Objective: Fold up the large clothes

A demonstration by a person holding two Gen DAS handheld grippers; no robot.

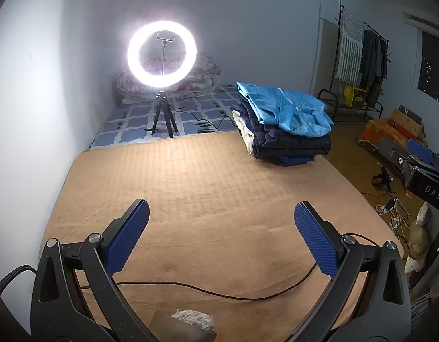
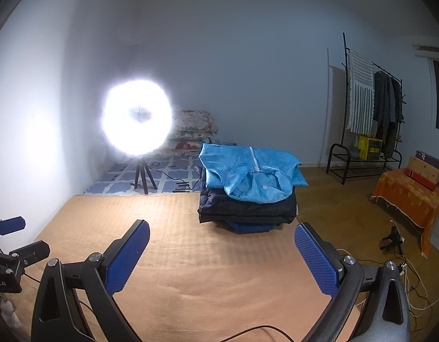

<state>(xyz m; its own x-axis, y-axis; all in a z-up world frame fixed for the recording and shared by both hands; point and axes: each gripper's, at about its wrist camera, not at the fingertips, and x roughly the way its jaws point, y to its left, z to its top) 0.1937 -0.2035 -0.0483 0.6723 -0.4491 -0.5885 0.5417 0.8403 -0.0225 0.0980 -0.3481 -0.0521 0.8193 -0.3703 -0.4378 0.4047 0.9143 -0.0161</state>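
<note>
Both the left gripper [image 1: 221,239] and right gripper [image 2: 221,259] are held with jaws apart and empty above the tan blanket-covered bed [image 1: 208,188]. A folding cycle seems finished; next, an unfolded garment must be fetched, since the light-blue zippered jacket [image 2: 247,171] already tops the folded stack.

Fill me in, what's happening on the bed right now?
Both grippers hang open and empty over the tan blanket: left gripper, right gripper. A stack of folded clothes, light blue jacket on top, sits at the blanket's far right. No unfolded garment shows on the blanket.
</note>
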